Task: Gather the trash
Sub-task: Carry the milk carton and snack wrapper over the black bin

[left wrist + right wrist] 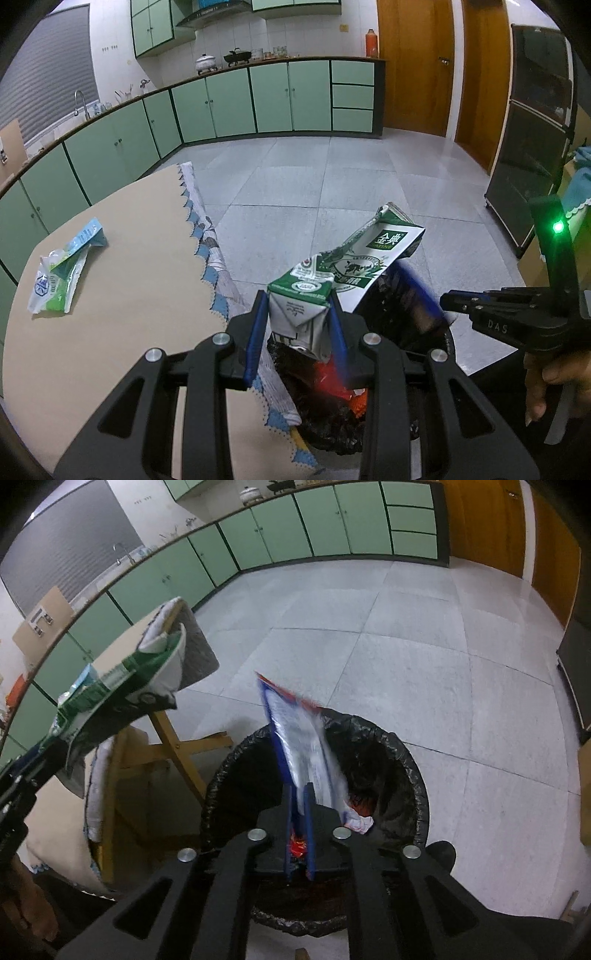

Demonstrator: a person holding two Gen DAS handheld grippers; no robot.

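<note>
The crushed green-and-white milk carton [334,280] is pinched in the left gripper [299,332] over the black-lined round trash bin [413,771]. The right gripper [300,830], jaws slightly parted, has a blurred blue-edged white wrapper [303,734] between them above the bin; whether its pads press it is unclear. Another wrapper [64,269] lies on the tan tabletop [140,258].

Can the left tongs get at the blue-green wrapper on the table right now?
Probably not yet: the left tongs are clamped on the green milk carton over the bin. The wrapper lies unobstructed on the table.
</note>
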